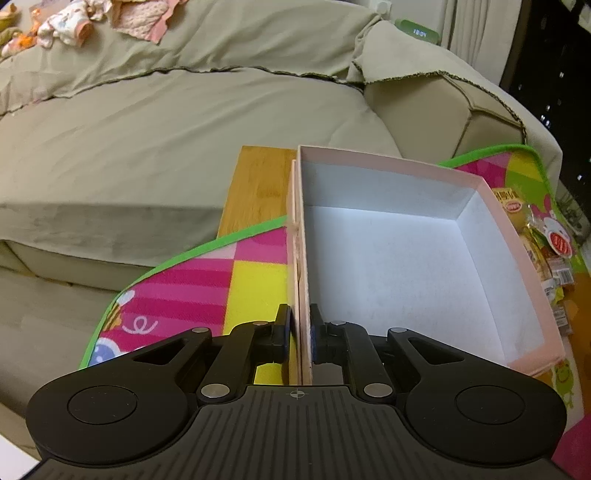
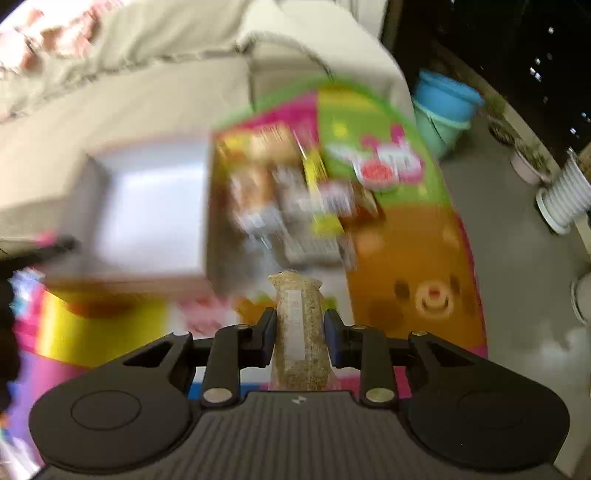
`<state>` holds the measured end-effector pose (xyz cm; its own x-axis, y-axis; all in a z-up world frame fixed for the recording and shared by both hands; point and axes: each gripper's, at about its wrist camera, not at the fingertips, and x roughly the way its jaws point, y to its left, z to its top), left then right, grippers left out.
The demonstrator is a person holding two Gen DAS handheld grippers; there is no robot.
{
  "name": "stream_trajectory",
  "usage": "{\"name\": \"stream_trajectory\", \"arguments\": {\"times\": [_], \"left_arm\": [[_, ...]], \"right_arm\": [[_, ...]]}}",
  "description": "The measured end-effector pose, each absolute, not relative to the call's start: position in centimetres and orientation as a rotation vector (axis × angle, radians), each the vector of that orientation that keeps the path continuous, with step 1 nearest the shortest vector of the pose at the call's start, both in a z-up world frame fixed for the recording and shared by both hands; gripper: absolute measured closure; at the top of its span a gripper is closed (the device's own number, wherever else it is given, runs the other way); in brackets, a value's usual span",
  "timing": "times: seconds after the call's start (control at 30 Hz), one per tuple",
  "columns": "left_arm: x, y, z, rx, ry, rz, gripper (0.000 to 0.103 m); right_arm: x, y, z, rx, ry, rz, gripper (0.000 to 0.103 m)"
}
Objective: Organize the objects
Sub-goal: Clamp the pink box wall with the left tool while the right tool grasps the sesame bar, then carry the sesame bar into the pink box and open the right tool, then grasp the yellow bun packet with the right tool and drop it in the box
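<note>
A pink box point(image 1: 517, 254) with a white, empty inside stands on a colourful play mat point(image 1: 207, 280). My left gripper point(image 1: 300, 332) is shut on the box's near-left wall, one finger inside and one outside. My right gripper point(image 2: 300, 332) is shut on a clear-wrapped brown grain bar point(image 2: 300, 332), held upright above the mat. The box point(image 2: 155, 206) shows blurred to the upper left in the right wrist view. Several snack packets point(image 2: 295, 199) lie on the mat beside the box, also seen in the left wrist view point(image 1: 550, 258).
A beige sofa point(image 1: 166, 129) runs behind the mat, with clothes point(image 1: 66, 26) on its back. A wooden board point(image 1: 258, 184) sits left of the box. Blue and teal buckets point(image 2: 443, 107) and white pots point(image 2: 561, 199) stand on the grey floor at right.
</note>
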<state>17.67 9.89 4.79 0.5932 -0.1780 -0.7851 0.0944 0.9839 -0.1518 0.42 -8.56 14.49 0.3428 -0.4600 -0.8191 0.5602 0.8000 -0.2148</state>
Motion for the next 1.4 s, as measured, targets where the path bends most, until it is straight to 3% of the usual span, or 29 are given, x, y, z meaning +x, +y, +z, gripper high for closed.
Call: {"name": "stream_trajectory", "arguments": {"times": [0.17,0.33,0.4,0.47,0.67,0.73,0.77,0.87,1.0,1.2,1.3,1.37,1.4], "left_arm": [[17.6,10.2,4.8,-0.107,0.929,-0.162,0.092],[18.1,10.1,5.0,-0.095,0.956,-0.164,0.092],[18.3,9.9,5.1,-0.084,0.966,-0.16,0.093],[18.4,9.7,5.3,-0.068,0.979,-0.147,0.093],[18.3,8.5,6.2,-0.036,0.998,-0.079,0.093],[18.3,8.2,6.4,-0.038,1.006,-0.045,0.093],[18.3,8.1,6.5,-0.047,1.008,-0.024,0.093],[18.4,7.6,6.5,-0.044,1.017,0.023,0.094],[19.0,7.2,6.9,-0.049,1.039,0.06,0.093],[19.2,6.7,6.3,0.027,1.082,0.052,0.094],[19.2,6.9,6.1,0.023,1.098,0.046,0.093],[19.0,6.9,6.0,0.025,1.1,0.045,0.093],[18.9,6.8,5.9,0.026,1.098,0.041,0.093]], "right_arm": [[5.6,-5.1,21.1,0.134,0.829,-0.514,0.075],[12.0,-3.0,19.8,0.16,0.798,-0.392,0.072],[11.5,-2.3,20.0,0.127,0.792,-0.365,0.066],[9.8,-2.8,20.6,0.099,0.791,-0.406,0.051],[2.7,-6.4,22.6,0.035,0.795,-0.527,0.025],[0.8,-7.3,23.5,-0.057,0.759,-0.514,0.004],[0.1,-7.8,24.1,-0.097,0.725,-0.508,0.0],[-0.9,-10.5,25.4,-0.222,0.64,-0.466,0.0],[2.4,-17.5,25.4,-0.16,0.796,-0.373,0.0],[8.8,-24.6,18.8,0.027,0.904,-0.356,0.002],[9.8,-25.2,15.2,0.202,0.962,-0.285,0.021],[10.7,-25.5,12.3,0.299,1.028,-0.268,0.048],[11.0,-25.5,10.8,0.353,1.064,-0.259,0.05]]}}
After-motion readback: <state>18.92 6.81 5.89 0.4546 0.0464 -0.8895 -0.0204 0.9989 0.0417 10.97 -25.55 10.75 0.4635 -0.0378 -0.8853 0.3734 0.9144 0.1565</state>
